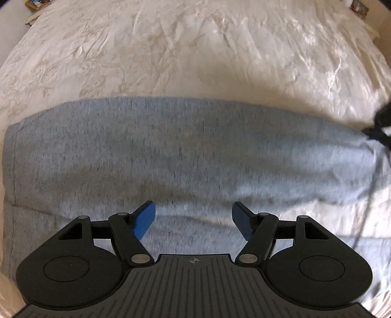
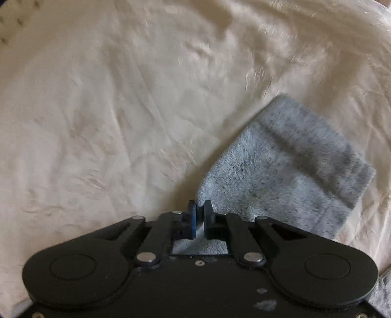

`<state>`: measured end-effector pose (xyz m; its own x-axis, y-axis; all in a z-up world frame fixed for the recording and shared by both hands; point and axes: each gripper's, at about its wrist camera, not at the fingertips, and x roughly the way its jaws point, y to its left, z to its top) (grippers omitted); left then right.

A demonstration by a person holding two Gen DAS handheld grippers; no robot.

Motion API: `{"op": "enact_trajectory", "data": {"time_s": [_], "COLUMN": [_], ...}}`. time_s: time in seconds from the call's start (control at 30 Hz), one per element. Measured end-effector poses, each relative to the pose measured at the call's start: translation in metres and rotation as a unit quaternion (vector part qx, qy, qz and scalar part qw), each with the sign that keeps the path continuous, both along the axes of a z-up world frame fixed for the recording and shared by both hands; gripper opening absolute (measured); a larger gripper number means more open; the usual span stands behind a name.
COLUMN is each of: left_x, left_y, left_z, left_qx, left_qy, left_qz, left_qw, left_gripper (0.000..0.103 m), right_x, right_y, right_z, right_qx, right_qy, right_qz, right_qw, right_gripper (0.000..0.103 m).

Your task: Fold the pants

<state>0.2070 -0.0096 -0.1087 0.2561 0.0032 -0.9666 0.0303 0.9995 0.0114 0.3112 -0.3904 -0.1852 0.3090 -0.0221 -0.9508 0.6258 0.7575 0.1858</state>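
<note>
Grey heathered pants (image 1: 171,151) lie across a cream bedspread (image 1: 171,49), spread from left to right in the left wrist view. My left gripper (image 1: 193,215) hovers over their near edge, open and empty, with blue pads (image 1: 144,220). At the far right of that view the right gripper (image 1: 381,124) shows as a dark shape pinching the cloth. In the right wrist view my right gripper (image 2: 200,212) is shut on a pant leg end (image 2: 288,166) with its hem cuff, which hangs up and to the right of the jaws.
The wrinkled cream bedspread (image 2: 97,110) fills both views. Small framed objects (image 1: 36,3) sit past the bed's far left corner, and another (image 1: 359,8) past the far right corner. A thin dark cord (image 1: 366,208) runs down the right side.
</note>
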Motion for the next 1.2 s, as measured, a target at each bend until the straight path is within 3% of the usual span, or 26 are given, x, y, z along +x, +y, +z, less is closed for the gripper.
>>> {"op": "enact_trajectory", "data": {"time_s": [0.07, 0.2, 0.43, 0.6, 0.83, 0.97, 1.0, 1.03, 1.07, 1.1, 1.2], "left_x": [0.010, 0.038, 0.086, 0.104, 0.118, 0.133, 0.136, 0.138, 0.138, 0.135, 0.117], "left_y": [0.004, 0.010, 0.017, 0.026, 0.031, 0.034, 0.036, 0.038, 0.040, 0.042, 0.039], "left_z": [0.006, 0.015, 0.015, 0.000, -0.030, -0.055, -0.061, -0.065, -0.066, -0.062, -0.028], "left_qx": [-0.017, -0.047, -0.076, -0.085, -0.064, -0.072, -0.084, -0.092, -0.098, -0.106, -0.108], "left_qy": [-0.009, -0.020, -0.016, 0.012, 0.054, 0.094, 0.106, 0.116, 0.123, 0.113, 0.049], "left_qz": [0.008, 0.026, 0.065, 0.097, 0.118, 0.134, 0.137, 0.142, 0.150, 0.155, 0.127], "left_qw": [0.9998, 0.9984, 0.9949, 0.9916, 0.9894, 0.9838, 0.9813, 0.9786, 0.9762, 0.9756, 0.9848], "left_gripper": [0.069, 0.069, 0.069, 0.069, 0.069, 0.067, 0.050, 0.016, 0.008, 0.008, 0.007], "right_x": [-0.021, -0.062, -0.103, -0.116, -0.111, -0.108, -0.108, -0.107, -0.107, -0.107, -0.113], "right_y": [-0.005, -0.004, -0.003, -0.003, -0.005, -0.004, -0.003, -0.003, -0.002, -0.002, -0.001], "right_z": [0.021, 0.048, 0.042, 0.036, 0.037, 0.038, 0.038, 0.039, 0.040, 0.041, 0.054], "right_qx": [0.012, 0.017, 0.038, 0.051, 0.055, 0.053, 0.051, 0.052, 0.051, 0.052, 0.045], "right_qy": [-0.036, -0.065, -0.054, -0.052, -0.057, -0.055, -0.055, -0.055, -0.056, -0.058, -0.072], "right_qz": [0.002, 0.024, 0.023, 0.014, 0.017, 0.022, 0.024, 0.027, 0.029, 0.031, 0.036], "right_qw": [0.999, 0.997, 0.998, 0.997, 0.997, 0.997, 0.997, 0.997, 0.997, 0.996, 0.996], "right_gripper": [0.005, 0.006, 0.006, 0.006, 0.006, 0.006, 0.006, 0.006, 0.006, 0.006, 0.006]}}
